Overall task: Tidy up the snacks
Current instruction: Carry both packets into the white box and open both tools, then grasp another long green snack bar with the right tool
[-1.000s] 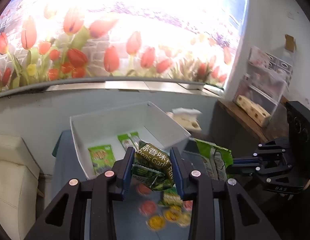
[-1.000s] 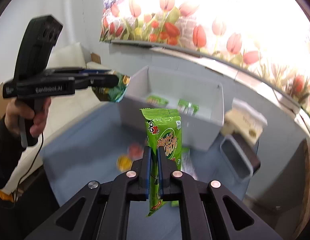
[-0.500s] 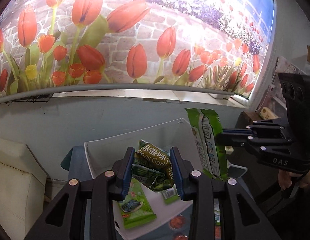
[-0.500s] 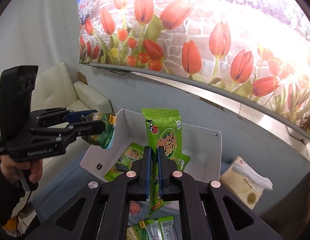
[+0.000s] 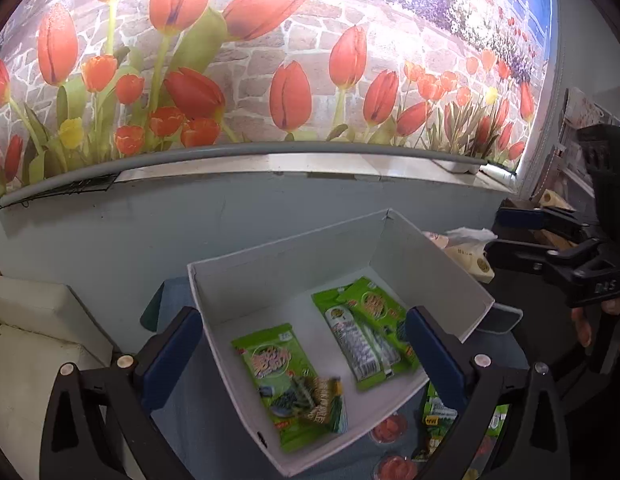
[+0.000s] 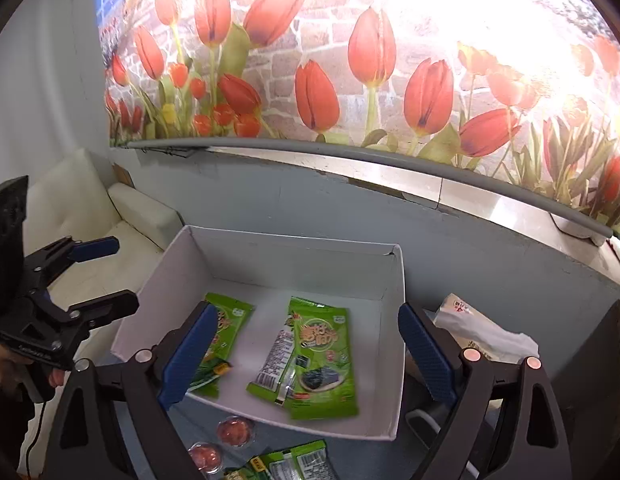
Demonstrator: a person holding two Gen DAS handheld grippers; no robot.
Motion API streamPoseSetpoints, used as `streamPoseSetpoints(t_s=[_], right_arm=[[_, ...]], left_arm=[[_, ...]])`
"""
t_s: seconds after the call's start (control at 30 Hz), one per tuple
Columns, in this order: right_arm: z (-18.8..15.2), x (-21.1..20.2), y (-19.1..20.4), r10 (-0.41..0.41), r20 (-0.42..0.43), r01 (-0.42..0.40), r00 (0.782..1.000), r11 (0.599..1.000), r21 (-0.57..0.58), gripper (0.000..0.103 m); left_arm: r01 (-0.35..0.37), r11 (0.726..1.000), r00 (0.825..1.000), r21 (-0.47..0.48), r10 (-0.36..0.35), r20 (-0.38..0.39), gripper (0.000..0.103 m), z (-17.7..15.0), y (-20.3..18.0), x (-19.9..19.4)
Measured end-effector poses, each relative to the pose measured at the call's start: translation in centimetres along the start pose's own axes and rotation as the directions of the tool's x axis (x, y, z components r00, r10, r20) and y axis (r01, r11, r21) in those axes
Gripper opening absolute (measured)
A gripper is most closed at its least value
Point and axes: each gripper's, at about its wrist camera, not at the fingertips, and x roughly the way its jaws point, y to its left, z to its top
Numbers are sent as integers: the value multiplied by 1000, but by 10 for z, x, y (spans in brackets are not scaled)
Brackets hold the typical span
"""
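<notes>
Two grippers [image 5: 306, 354] [image 6: 306, 354] spread, packets [image 6: 322, 360] lengthwise in box [image 6: 294, 248]

Legible text is scarce. The black plastic body of the right hand-held gripper [image 5: 506, 236], seen from the left wrist view, bears raised letters reading "DAS". The green foil snack packets in the white cardboard box [image 6: 398, 320] carry printed characters and a barcode panel [image 6: 276, 360], too blurred to read. The white wrapped packet [image 6: 482, 332] beside the box shows small red marks, illegible.
</notes>
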Motion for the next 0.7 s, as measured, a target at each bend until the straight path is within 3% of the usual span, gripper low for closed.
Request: streamPoseSetpoints(t_s=[0.13, 0.4, 0.5, 0.57, 0.7], right_arm=[[-23, -21, 5, -4, 9, 4, 1000, 999, -39, 103], [-102, -63, 10, 48, -14, -48, 999, 996, -73, 103], [-133, -58, 5, 54, -65, -58, 996, 996, -64, 103], [-153, -45, -1, 15, -105, -22, 994, 997, -68, 103], [-185, -11, -19, 20, -198, -27, 980, 999, -34, 103]], left_arm=[[16, 1000, 1000, -24, -16, -9, 103, -12, -4, -15], [66, 998, 998, -22, -66, -6, 103, -49, -31, -51], [101, 995, 995, -23, -101, -16, 103, -69, -45, -66], [107, 994, 994, -28, -107, -18, 103, -82, -52, -75], [130, 991, 991, -33, -131, -31, 103, -108, -64, -93]])
